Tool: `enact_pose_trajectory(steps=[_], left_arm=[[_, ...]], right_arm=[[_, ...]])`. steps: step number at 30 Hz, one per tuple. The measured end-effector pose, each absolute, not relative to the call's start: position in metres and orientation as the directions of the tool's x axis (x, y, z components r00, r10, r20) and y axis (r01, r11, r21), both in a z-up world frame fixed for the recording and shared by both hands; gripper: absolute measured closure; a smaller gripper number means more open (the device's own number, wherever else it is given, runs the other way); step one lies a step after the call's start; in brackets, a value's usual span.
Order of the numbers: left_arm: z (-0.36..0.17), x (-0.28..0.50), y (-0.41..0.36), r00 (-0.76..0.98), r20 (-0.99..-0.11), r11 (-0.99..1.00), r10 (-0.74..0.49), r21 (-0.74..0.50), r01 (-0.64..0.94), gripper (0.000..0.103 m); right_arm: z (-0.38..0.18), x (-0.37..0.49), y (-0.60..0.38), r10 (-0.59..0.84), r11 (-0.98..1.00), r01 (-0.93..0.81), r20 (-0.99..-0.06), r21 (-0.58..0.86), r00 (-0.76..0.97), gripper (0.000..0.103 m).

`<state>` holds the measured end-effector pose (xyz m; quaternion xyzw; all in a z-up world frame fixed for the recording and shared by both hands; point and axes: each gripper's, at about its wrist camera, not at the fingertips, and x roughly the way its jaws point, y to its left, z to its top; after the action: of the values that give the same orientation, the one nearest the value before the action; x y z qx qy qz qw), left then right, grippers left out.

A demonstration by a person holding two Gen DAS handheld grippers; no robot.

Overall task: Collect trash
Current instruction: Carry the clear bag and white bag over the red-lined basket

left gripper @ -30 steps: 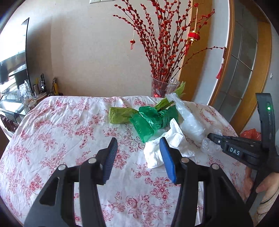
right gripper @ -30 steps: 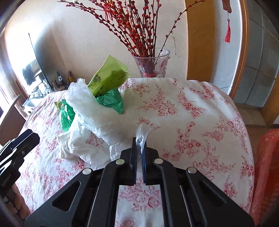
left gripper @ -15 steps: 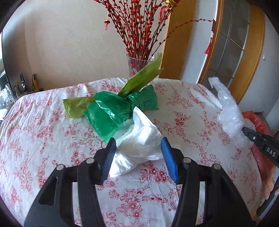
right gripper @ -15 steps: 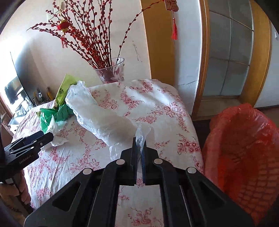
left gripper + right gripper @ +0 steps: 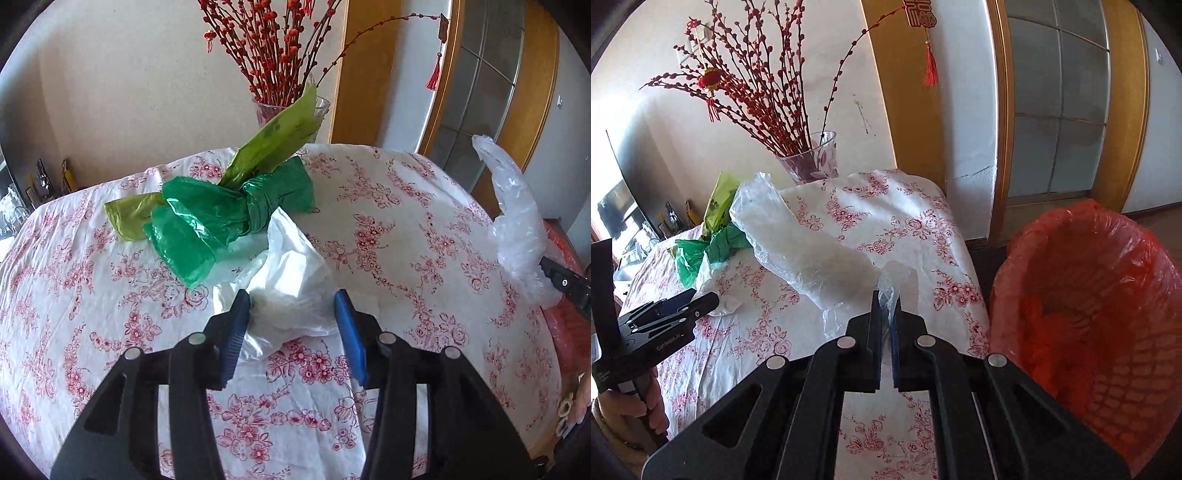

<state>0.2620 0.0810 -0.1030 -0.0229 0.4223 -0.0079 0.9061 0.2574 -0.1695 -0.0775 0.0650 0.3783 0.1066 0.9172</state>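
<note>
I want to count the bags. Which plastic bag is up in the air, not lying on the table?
The clear bag, pinched in the right tongs beside the red bin. The green bag and white bag lie on the table.

Black hand-held gripper, blue pads

Both wrist views over table

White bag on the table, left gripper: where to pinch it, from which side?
Take the white bag at its raised crumpled middle, coming from above at the near edge. That fold stands up off the tablecloth and already sits between the left gripper pads, which have just been closing, clear of the green bag.
</note>
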Motion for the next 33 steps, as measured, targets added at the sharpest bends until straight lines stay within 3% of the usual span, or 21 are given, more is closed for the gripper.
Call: enact_pose_trajectory(steps=[2,3,4,7,19,33], left_arm=[[-0.104,0.264,0.077,0.638,-0.770,0.999,-0.027,-0.040,-0.006,0.059],[-0.104,0.266,0.076,0.636,-0.771,0.999,-0.022,-0.033,-0.006,0.067],[-0.104,0.267,0.074,0.637,-0.770,1.000,-0.023,-0.031,-0.001,0.081],[-0.103,0.264,0.071,0.642,-0.766,0.999,-0.041,-0.044,0.011,0.086],[-0.065,0.248,0.032,0.690,-0.707,0.988,-0.156,-0.108,0.114,0.086],[-0.031,0.235,-0.056,0.690,-0.644,0.941,-0.330,-0.167,0.294,0.086]], right_arm=[[-0.076,0.255,-0.173,0.241,0.970,-0.140,-0.678,0.201,0.695,0.099],[-0.076,0.254,-0.176,0.240,0.970,-0.137,-0.677,0.203,0.696,0.099],[-0.075,0.253,-0.177,0.239,0.970,-0.133,-0.675,0.205,0.698,0.099],[-0.073,0.249,-0.183,0.234,0.970,-0.121,-0.671,0.211,0.703,0.099],[-0.047,0.220,-0.224,0.177,0.975,-0.048,-0.624,0.217,0.762,0.099],[-0.035,0.181,-0.289,-0.027,0.968,0.172,-0.599,0.185,0.801,0.099]])
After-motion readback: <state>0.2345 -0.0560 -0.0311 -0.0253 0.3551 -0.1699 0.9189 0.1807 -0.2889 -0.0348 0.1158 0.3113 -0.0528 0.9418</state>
